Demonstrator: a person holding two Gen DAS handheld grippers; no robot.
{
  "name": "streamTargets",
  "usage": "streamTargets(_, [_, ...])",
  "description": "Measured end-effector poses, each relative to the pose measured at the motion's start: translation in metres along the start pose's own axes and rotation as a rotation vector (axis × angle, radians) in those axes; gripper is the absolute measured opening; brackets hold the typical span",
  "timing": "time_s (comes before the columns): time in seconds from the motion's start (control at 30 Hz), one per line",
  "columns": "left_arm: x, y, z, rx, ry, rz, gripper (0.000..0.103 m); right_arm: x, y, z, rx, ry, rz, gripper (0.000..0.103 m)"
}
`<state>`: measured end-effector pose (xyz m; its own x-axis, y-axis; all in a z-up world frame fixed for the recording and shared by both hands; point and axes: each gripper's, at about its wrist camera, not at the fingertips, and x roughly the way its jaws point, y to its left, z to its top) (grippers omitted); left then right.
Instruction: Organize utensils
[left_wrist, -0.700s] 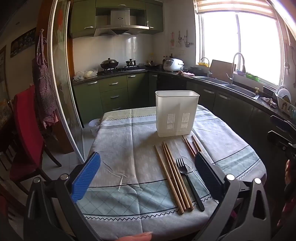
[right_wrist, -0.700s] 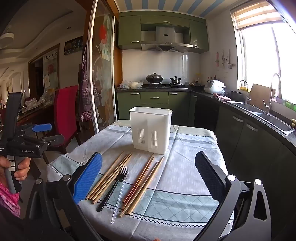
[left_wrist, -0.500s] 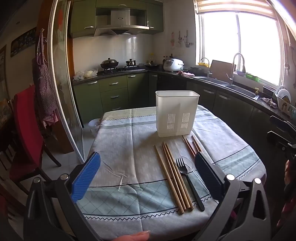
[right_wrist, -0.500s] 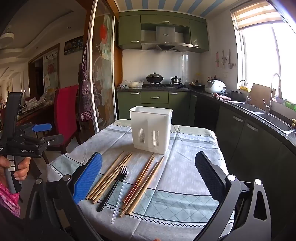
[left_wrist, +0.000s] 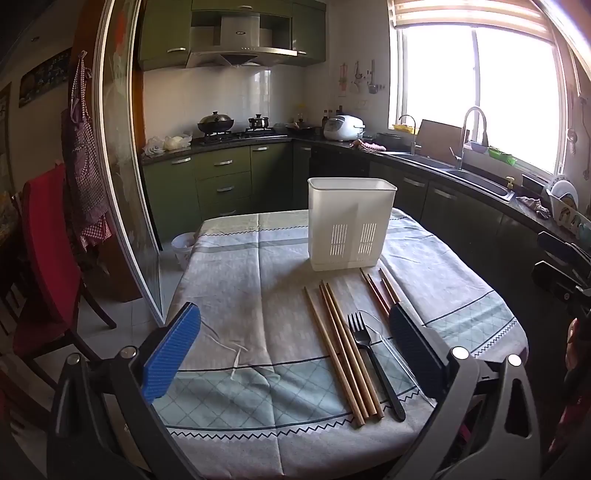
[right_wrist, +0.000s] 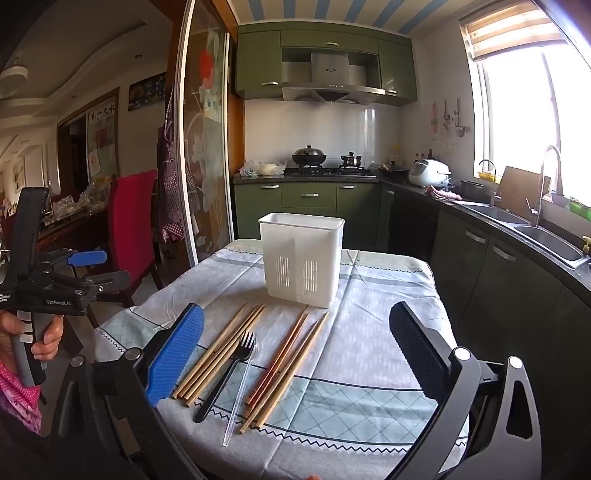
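White utensil holder (right_wrist: 301, 264) upright on tablecloth (right_wrist: 369, 369), at 12 o'clock from right gripper (right_wrist: 295, 354). Light chopsticks (right_wrist: 218, 354), black fork (right_wrist: 229, 373), clear utensil (right_wrist: 240, 395), reddish chopsticks (right_wrist: 284, 365) lie flat between holder and gripper, untouched. Right gripper jaws wide, empty. Left gripper (left_wrist: 295, 354) jaws wide, empty; fork (left_wrist: 373, 362) at its 3 o'clock.

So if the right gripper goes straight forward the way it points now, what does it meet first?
Probably the chopsticks lying on the tablecloth, between its open jaws and in front of the white holder. Depth is hard to judge, so it may land on bare cloth beside them.
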<state>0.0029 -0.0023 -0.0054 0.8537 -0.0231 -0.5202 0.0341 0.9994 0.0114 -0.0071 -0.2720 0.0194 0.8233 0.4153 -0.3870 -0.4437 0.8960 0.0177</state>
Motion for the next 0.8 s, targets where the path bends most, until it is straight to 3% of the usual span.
streamTargets(0.8, [-0.0012, 0.0046, 0.0005, -0.003, -0.004, 0.003, 0.097, 0.0019, 0.0015, -0.0025, 0.002, 0.005, 0.003, 0.099])
